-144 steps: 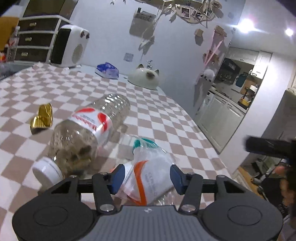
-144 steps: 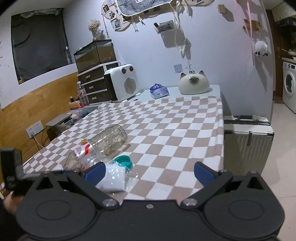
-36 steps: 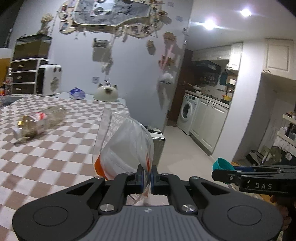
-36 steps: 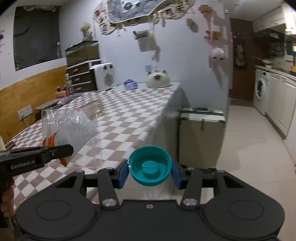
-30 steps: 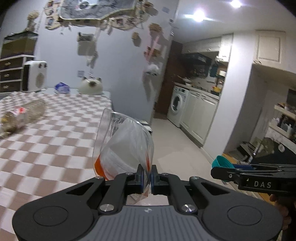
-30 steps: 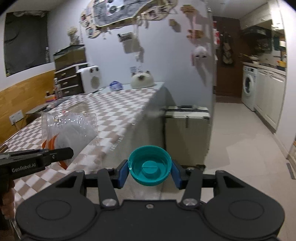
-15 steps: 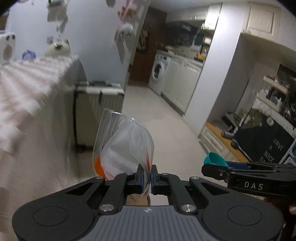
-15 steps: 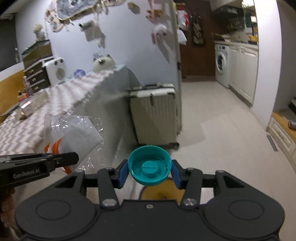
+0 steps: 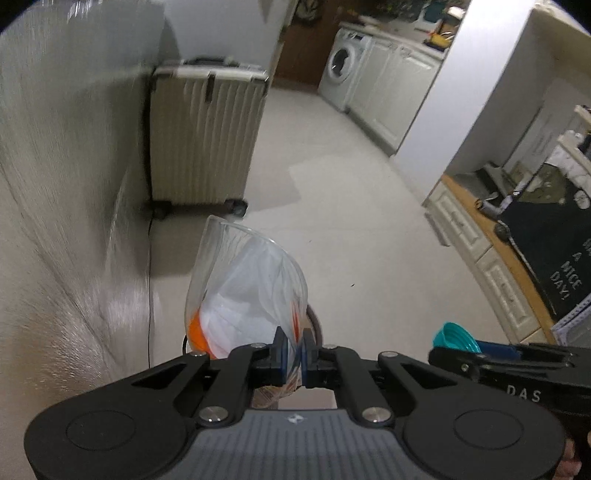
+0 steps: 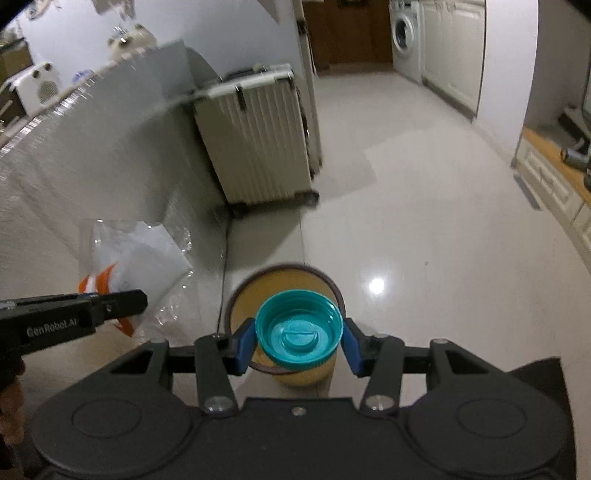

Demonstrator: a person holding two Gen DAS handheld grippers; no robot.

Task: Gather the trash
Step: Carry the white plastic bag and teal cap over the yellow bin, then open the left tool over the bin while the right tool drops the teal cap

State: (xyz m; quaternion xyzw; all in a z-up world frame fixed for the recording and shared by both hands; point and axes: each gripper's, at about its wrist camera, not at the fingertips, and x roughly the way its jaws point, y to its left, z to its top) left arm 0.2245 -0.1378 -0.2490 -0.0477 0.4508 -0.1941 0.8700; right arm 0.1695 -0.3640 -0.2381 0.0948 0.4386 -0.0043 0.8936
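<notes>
Teal lid point(image 10: 298, 328) pinched in right gripper point(image 10: 299, 343) jaws above bin point(image 10: 334, 286) rim; left gripper point(image 9: 291, 354) jaws pinching plastic bag point(image 9: 247, 291)

**Cap and bag over the bin**

The bin point(image 10: 282, 280) stands on the floor point(image 10: 406, 221), before the suitcase point(image 10: 258, 140). The cap point(image 10: 299, 328) sits directly above the bin's mouth. The bag point(image 10: 136, 262) hangs to the cap's left, beside the draped surface point(image 10: 74, 166). The washer point(image 10: 404, 33) is far behind.
</notes>
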